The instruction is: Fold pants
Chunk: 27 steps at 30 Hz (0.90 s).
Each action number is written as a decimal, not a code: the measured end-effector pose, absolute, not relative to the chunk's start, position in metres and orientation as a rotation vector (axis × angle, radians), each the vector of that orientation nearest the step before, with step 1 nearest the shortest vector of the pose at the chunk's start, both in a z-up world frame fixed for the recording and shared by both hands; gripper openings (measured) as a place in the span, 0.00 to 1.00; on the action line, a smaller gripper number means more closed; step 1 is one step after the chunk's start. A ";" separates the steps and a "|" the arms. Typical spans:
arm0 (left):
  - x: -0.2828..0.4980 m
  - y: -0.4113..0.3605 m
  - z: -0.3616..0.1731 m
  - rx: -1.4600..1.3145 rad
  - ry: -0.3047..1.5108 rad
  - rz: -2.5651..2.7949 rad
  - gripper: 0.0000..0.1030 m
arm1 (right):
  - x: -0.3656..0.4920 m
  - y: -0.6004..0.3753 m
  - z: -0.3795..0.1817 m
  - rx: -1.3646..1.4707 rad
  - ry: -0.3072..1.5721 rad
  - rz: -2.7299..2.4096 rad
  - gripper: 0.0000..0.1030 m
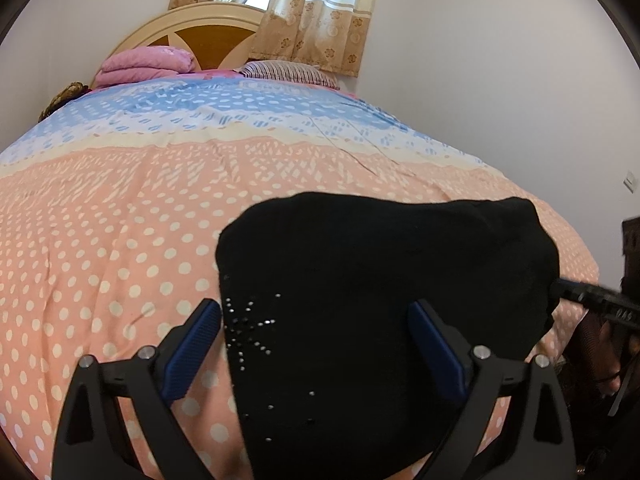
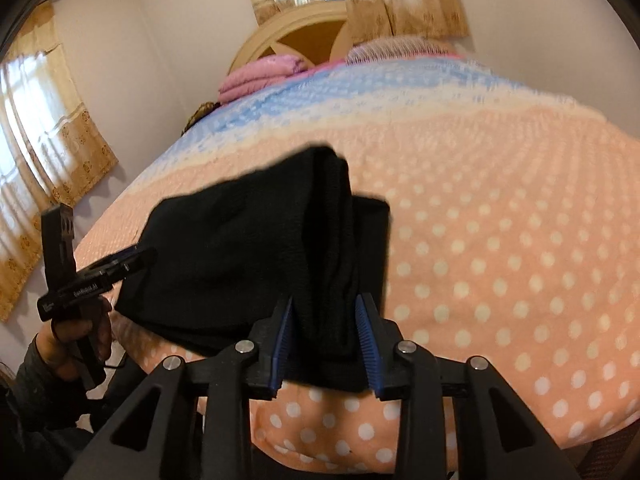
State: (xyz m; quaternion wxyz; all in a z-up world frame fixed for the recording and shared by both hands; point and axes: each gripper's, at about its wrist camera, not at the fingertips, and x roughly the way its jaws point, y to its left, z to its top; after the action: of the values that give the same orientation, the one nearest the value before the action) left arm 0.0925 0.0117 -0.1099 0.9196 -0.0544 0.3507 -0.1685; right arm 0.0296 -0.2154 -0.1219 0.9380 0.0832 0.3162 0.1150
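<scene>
Fingers: left gripper (image 1: 316,322) spread wide over the cloth; right gripper (image 2: 325,312) narrow — a thick fold between, contact unclear.
Pants: black pants (image 1: 380,280), folded, studded — near bed edge.
Room: bedspread (image 1: 140,208) bare beyond.

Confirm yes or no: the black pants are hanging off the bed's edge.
No, the folded black pants lie on the dotted bedspread, with bedspread visible beyond them on every side.

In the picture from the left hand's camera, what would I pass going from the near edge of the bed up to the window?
Left hand-held gripper → black pants → polka-dot peach bedspread → blue patterned band of the bedspread → striped pillow → wooden headboard → curtains.
</scene>
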 end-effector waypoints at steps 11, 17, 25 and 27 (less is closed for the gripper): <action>0.098 0.014 -0.115 -0.100 0.751 -0.323 0.98 | 0.050 -0.199 -0.114 0.134 0.667 0.234 0.10; 0.098 0.013 -0.120 -0.107 0.766 -0.327 1.00 | 0.053 -0.214 -0.137 0.146 0.744 0.182 0.10; 0.098 0.012 -0.120 -0.098 0.770 -0.333 1.00 | 0.051 -0.212 -0.100 0.080 0.630 0.096 0.31; 0.098 0.011 -0.120 -0.098 0.771 -0.333 1.00 | 0.053 -0.207 -0.086 0.087 0.584 0.120 0.44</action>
State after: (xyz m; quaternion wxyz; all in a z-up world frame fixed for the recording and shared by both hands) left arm 0.0979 0.0112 -0.1200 0.9121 -0.0473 0.3740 -0.1614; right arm 0.0526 -0.2071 -0.0861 0.9550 0.0430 0.2876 0.0590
